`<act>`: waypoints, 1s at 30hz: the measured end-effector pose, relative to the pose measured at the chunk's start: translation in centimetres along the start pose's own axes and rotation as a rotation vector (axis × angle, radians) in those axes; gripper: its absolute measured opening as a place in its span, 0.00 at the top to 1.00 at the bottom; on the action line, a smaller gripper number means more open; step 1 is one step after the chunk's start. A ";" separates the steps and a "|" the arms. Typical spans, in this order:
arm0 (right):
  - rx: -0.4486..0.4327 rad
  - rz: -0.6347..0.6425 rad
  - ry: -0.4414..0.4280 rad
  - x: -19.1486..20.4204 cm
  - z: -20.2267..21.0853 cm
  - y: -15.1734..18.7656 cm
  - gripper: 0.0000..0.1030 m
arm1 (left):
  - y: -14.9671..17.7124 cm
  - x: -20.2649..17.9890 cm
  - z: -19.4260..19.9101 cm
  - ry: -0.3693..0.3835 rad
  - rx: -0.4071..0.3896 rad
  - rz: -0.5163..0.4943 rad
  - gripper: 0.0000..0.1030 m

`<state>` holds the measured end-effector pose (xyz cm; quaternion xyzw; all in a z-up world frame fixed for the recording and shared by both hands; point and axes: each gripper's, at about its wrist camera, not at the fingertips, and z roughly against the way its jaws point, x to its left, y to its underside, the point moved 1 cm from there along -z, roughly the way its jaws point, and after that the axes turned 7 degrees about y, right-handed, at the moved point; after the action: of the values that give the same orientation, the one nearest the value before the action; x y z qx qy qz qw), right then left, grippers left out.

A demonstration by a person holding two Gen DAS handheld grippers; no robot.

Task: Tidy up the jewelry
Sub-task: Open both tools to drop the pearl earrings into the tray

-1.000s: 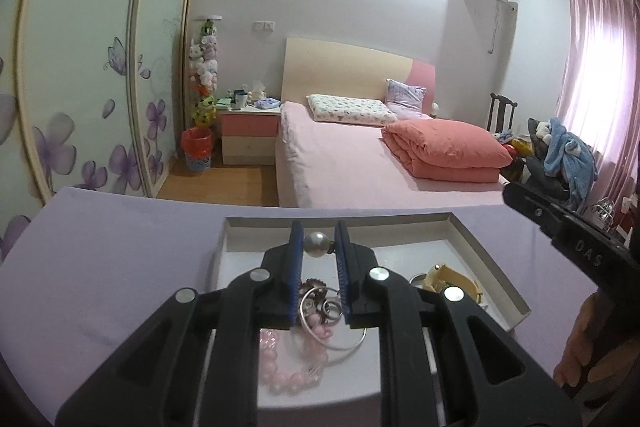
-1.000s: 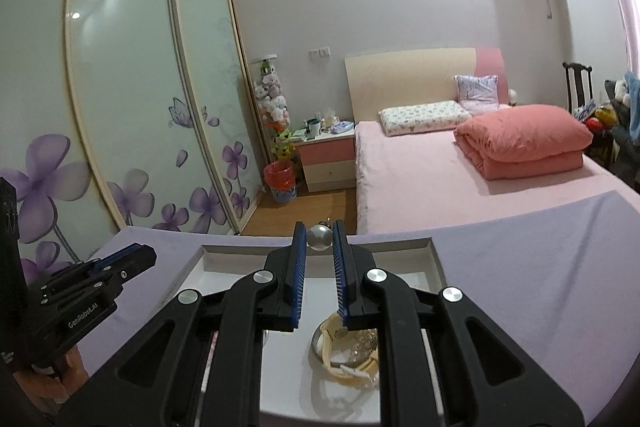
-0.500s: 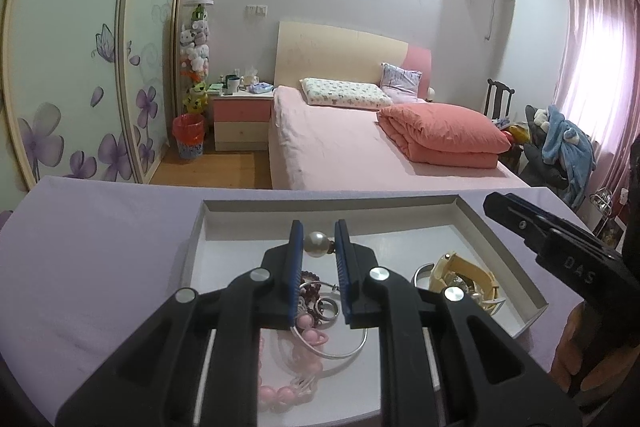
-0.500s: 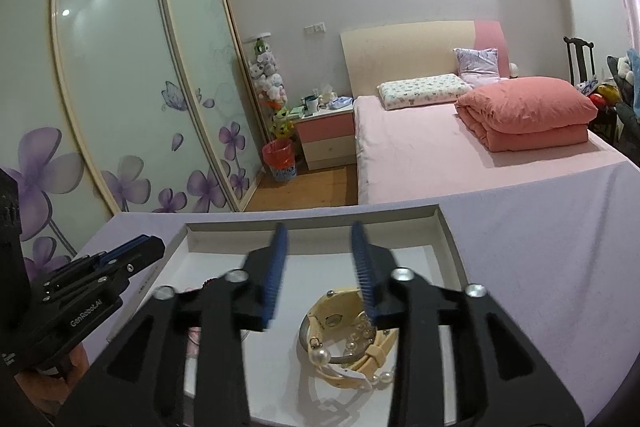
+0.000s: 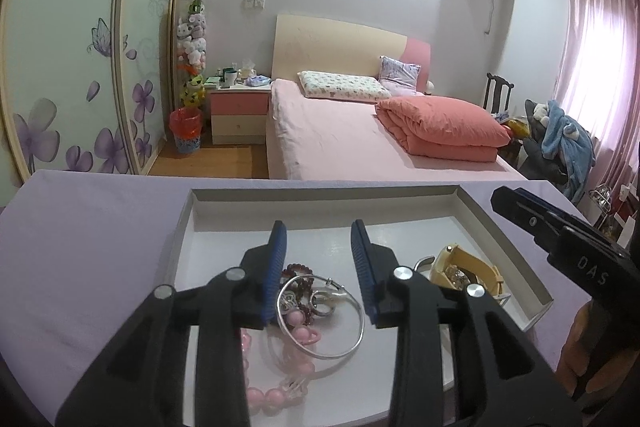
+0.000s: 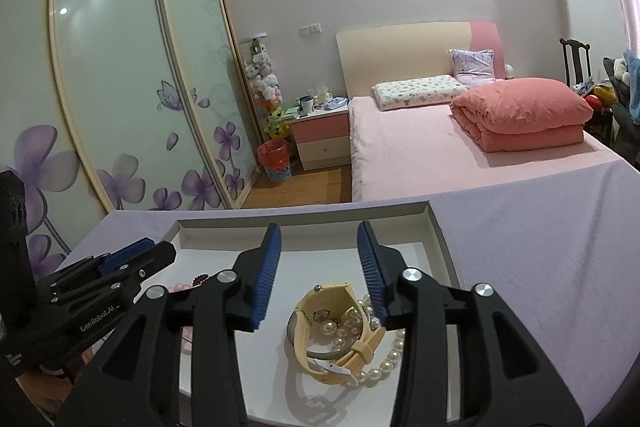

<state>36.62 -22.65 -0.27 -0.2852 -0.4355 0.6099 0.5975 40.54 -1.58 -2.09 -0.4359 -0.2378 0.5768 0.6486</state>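
Left wrist view shows the left gripper [image 5: 318,247] with its jaws apart and nothing between them, hanging above a white tray [image 5: 182,247] that sits on a lilac tablecloth [image 5: 92,251]. Under those jaws lies one heap of jewelry: a silver bangle [image 5: 320,319], a dark red bead bracelet [image 5: 300,273], a few rings [image 5: 320,307] and a pink bead bracelet [image 5: 276,367], all overlapping and touching. Toward the tray's right side a cream watch [image 5: 468,271] lies well apart from that heap. Right wrist view shows the right gripper [image 6: 319,255], its jaws also apart and empty, above the same watch [image 6: 332,331], whose strap is tangled with a white pearl strand [image 6: 360,339] and rests on a silver ring-shaped piece I cannot identify. Judging from this, every piece in sight is inside the tray, split roughly into a left heap and a right heap, so the gathering looks mostly done; what appears left is untangling the overlapping pieces and laying them out separately, if that is wanted. No jewelry shows on the cloth outside the tray, though the near edge is hidden by the grippers. As for writing, the left tool's body reads "GenRobot.AI" [image 6: 98,323] in the right wrist view, and the right tool's body shows the letters "DAS" [image 5: 594,269] in the left wrist view. The watch face is too small to read.
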 end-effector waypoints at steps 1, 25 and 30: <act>0.000 0.001 0.000 -0.1 0.0 0.0 0.59 | 0.1 0.0 0.0 -0.001 0.000 0.001 0.67; -0.047 0.033 0.017 0.7 3.9 0.6 0.34 | 0.5 0.5 5.2 -0.047 -0.048 0.026 0.59; -0.078 0.036 0.025 0.8 6.4 1.1 0.08 | 0.7 0.8 8.1 -0.071 -0.079 0.035 0.48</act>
<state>30.41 -22.97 1.83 -0.3237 -0.4462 0.5996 0.5802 33.77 1.48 1.25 -0.4446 -0.2757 0.5934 0.6117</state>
